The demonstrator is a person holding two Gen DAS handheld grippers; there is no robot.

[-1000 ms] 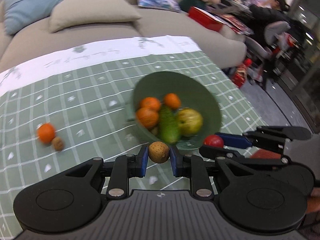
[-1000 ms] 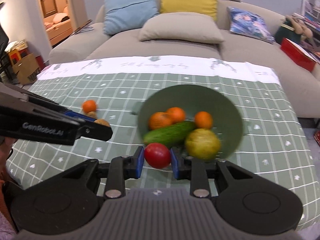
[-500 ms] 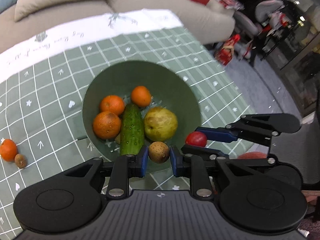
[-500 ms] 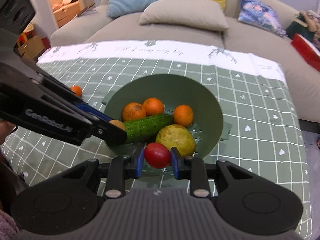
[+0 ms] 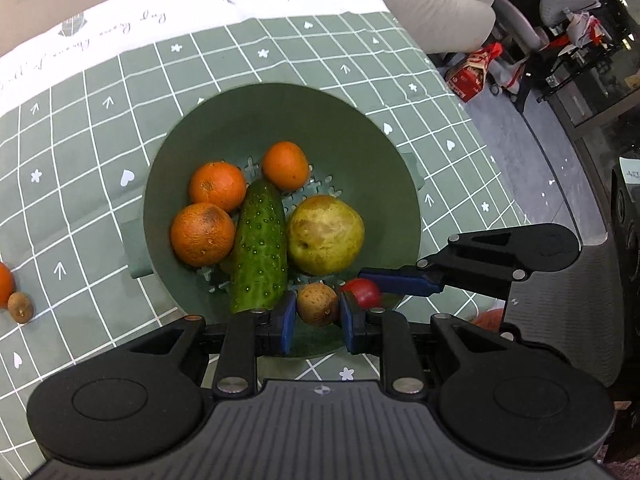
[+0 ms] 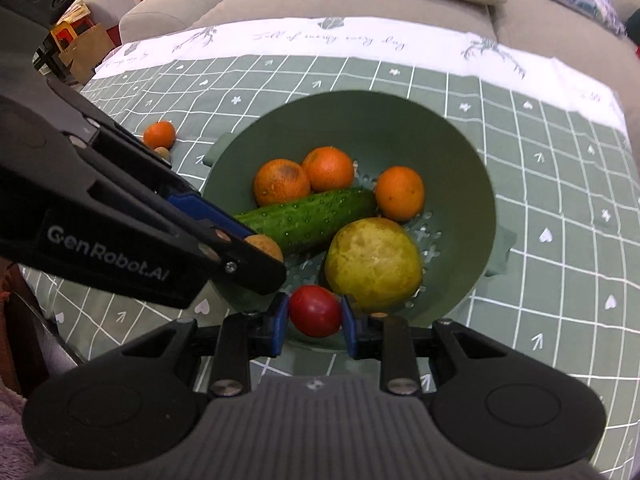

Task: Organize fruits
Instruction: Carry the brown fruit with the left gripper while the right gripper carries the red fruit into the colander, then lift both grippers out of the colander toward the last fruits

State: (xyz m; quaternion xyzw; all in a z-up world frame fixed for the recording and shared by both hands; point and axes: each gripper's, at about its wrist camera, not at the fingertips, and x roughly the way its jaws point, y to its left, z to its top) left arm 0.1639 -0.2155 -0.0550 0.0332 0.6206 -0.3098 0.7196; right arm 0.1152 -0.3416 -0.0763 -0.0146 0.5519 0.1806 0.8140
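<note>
- Since a second ago, when both loads were short of the bowl [image 5: 352, 128] at its near side, you have carried them in over its near rim and tipped both tools steeply down.
- Your left gripper [image 5: 318, 316] stays clamped on the brown fruit [image 5: 318, 304], which now sits just past the cucumber's [image 5: 260, 252] near end.
- Your right gripper [image 6: 312, 320] stays clamped on the tomato [image 6: 315, 310], just in front of the pear [image 6: 374, 264].
- Neither grip has loosened; both pairs of blue pads press on their fruit.
- My read: you are at the drop point for both, and letting go is what comes next. The two tools sit very close together, so the fruits may knock on release.
- Already in the bowl: three oranges [image 5: 218, 186], the cucumber and the pear, unmoved across the pictures.
- Left on the cloth [image 5: 80, 160], well apart from the bowl: one orange [image 6: 159, 134] touching a small brown fruit [image 5: 20, 307]. These two are still to be fetched.
- Hard to tell: how high each held fruit hangs above the bowl floor, since you look almost straight down on them.
- Your left tool's arm covers most of the brown fruit in the right view, and the bowl's near rim is hidden behind both tool bodies.
- Something reddish shows beyond your right tool in the left view; I cannot name it.
- At the left view's edge the loose orange is cut off.
</note>
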